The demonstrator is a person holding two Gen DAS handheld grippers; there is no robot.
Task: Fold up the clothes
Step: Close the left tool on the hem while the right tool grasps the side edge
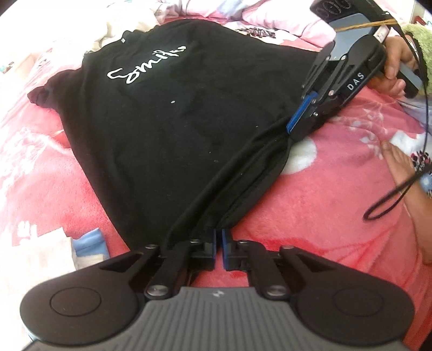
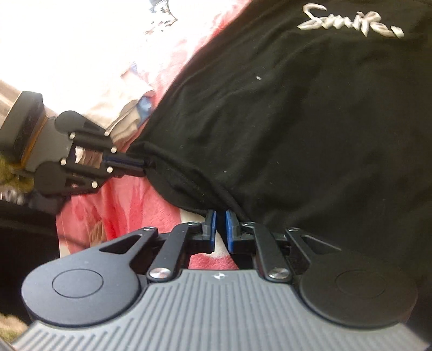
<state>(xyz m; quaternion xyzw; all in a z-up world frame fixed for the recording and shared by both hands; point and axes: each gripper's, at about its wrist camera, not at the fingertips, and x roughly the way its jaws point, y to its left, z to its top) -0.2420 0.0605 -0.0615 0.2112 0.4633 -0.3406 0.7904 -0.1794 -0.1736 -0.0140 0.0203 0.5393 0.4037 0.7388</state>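
Left wrist view: black T-shirt [image 1: 167, 113] lies spread on a pink floral blanket [image 1: 324, 202], white script print [image 1: 147, 62] facing up, one sleeve [image 1: 44, 95] bunched at the far left. Left gripper [image 1: 219, 237] is at the near corner of the hem; blue pads [image 1: 224, 240] pinched nearly together with hem fabric running in between them, so clamped on the shirt. Right gripper [image 1: 291, 132] is at the other hem corner, upper right; its jaws are closed on a gathered fold of black cloth. The hem edge stretches taut between the two grippers. A hand [image 1: 395, 67] grips the right tool's handle, green fuzzy cuff [image 1: 421, 40] behind it. A folded blue-and-white cloth [image 1: 89, 243] lies on the blanket at left, clear of the shirt. Pale pink bedding [image 1: 283, 21] is bunched past the collar end.

Right wrist view: right gripper [image 2: 220, 221] at bottom centre, pads close with black hem drawn into the narrow gap; grasping the T-shirt [image 2: 297, 121]. Left gripper [image 2: 144, 164] is seen side-on at left, jaws clenched on a puckered corner of the hem. Print [image 2: 351, 21] is visible top right. Blanket [image 2: 121, 199] shows below the lifted hem edge.
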